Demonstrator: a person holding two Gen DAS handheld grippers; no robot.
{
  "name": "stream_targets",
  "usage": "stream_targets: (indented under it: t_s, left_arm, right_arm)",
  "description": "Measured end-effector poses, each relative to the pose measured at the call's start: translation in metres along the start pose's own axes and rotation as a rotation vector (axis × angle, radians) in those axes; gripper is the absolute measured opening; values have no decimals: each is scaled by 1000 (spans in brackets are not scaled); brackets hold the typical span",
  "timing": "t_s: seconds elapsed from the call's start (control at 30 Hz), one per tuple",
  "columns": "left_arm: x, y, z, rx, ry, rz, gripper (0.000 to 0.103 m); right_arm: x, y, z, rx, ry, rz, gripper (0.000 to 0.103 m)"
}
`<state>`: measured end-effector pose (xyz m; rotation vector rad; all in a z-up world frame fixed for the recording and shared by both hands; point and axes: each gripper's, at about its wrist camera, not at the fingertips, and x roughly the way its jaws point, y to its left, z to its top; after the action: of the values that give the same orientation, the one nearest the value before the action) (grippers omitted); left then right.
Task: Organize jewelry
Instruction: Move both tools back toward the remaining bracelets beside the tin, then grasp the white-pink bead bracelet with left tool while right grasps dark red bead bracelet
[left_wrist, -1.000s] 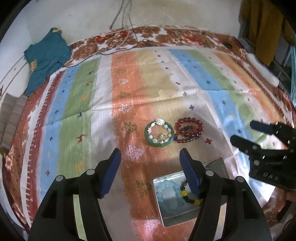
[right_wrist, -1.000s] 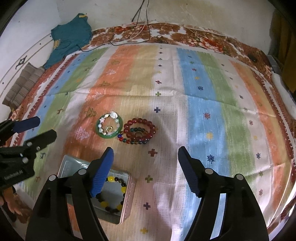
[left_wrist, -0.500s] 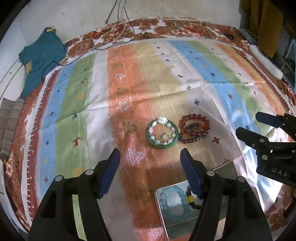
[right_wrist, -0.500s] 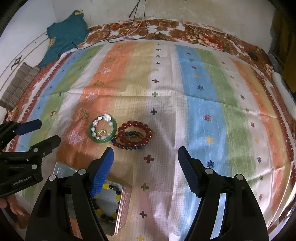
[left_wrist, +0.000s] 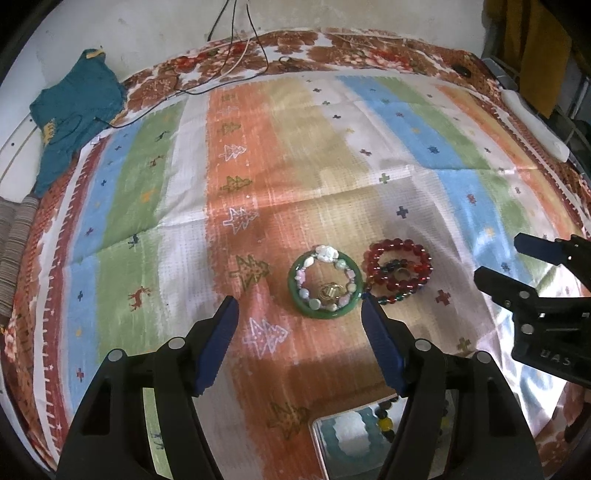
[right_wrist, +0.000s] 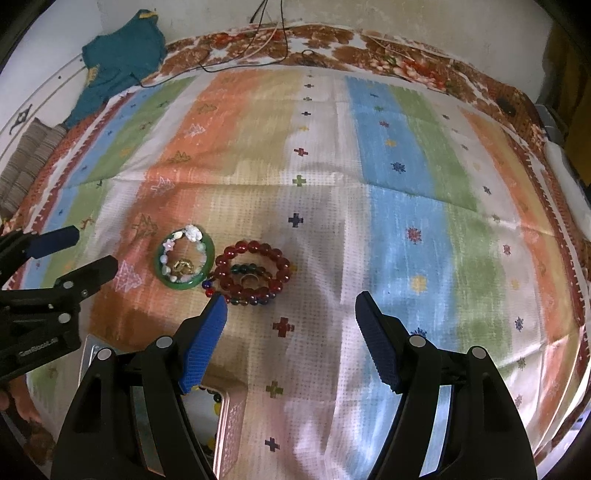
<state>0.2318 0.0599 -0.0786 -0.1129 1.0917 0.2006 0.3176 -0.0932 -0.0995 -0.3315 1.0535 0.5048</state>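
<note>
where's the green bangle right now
The green bangle lies flat on the striped cloth's orange band, just ahead of the open left gripper, with the red bead bracelet right beside it.

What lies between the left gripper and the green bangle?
Only bare striped cloth. In the left wrist view the open left gripper sits just short of the green bangle, nothing between.

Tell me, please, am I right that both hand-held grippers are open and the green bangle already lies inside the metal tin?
Not quite. Both views show the green bangle lying on the striped cloth beside the red bead bracelet, outside the metal tin. Both the left hand-held gripper and the right hand-held gripper are open.
</note>
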Motion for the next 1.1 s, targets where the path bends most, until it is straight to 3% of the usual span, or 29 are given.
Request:
stream_targets:
  t_s: [1.1]
  left_arm:
    - [73, 4, 27, 65, 100, 14, 69]
  right_arm:
    - [66, -6, 23, -6, 114, -25, 72]
